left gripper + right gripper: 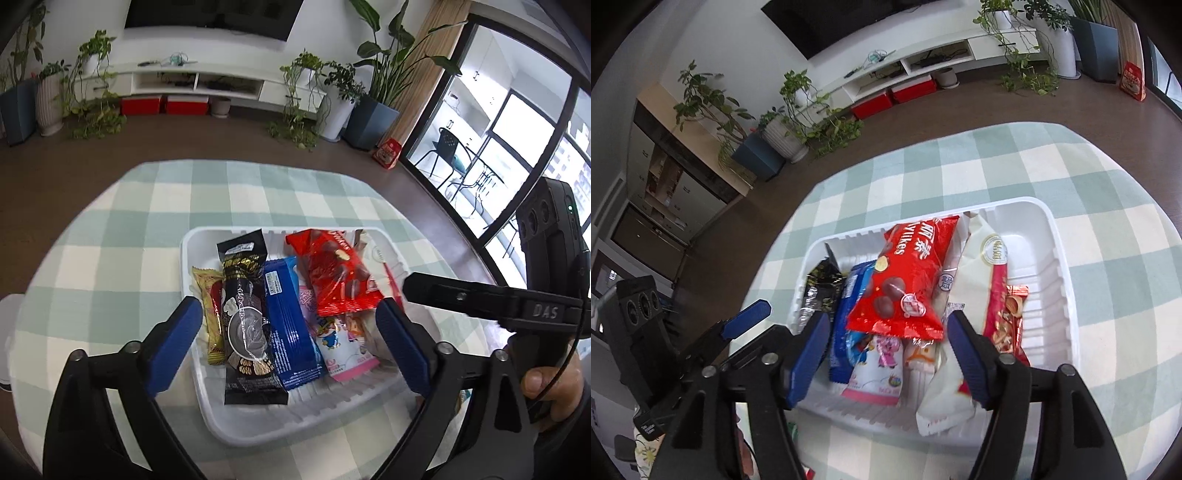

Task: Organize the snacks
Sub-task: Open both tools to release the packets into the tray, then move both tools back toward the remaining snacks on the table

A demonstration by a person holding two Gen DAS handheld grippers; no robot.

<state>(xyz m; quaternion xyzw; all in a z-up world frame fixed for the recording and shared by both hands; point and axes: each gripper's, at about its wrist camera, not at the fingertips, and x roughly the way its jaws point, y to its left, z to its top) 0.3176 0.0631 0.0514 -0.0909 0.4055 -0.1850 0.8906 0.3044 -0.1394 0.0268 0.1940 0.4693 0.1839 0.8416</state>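
Hovering over the white tray (192, 254) on the checked table (110, 229), both tongs gape wide and hold nothing: left tongs (288, 332), right tongs (884, 354). Snacks already fill the tray: black pack (245, 317), blue pack (288, 325), red bag (905, 280), pink pack (877, 369), cream pack (975, 280). Judging by this, packing is nearly finished. Next likely means straightening the red bag, which lies atop the others. Each tool crowds the other's reach.
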